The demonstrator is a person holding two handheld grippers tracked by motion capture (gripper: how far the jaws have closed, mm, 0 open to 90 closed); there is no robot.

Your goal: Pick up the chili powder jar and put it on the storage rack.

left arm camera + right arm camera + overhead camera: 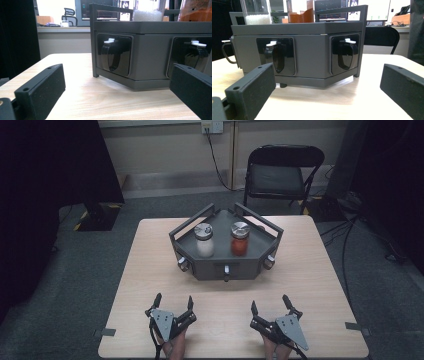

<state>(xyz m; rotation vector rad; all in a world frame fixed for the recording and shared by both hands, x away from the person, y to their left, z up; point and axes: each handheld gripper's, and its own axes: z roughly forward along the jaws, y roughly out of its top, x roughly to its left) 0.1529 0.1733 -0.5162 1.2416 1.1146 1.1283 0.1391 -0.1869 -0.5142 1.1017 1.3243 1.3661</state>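
While both hands rest at the near edge of the wooden table [150, 260], each claw sits with its jaws spread wide and nothing between them. Seen from above, the left gripper [174, 301] lies flat on the tabletop, its two black jaws pointing away from the person, and the right gripper [270, 303] lies just the same a little way off to its side; neither touches anything but the table. Straight ahead of the two, well apart from the jaw tips, stands a dark grey angular tray [200, 265] with raised handles. On it, ahead of the left claw, stands a jar of white grains [204, 240] with a metal lid, and ahead of the right claw a jar of red contents [239, 239], the two jars side by side but not touching. Along the left claw's own jaws, the tray's front wall [150, 57] fills the space beyond, with black latch-like levers [113, 56] set in recesses. Behind the table, far beyond both claws, a black folding chair [282, 170] stands.
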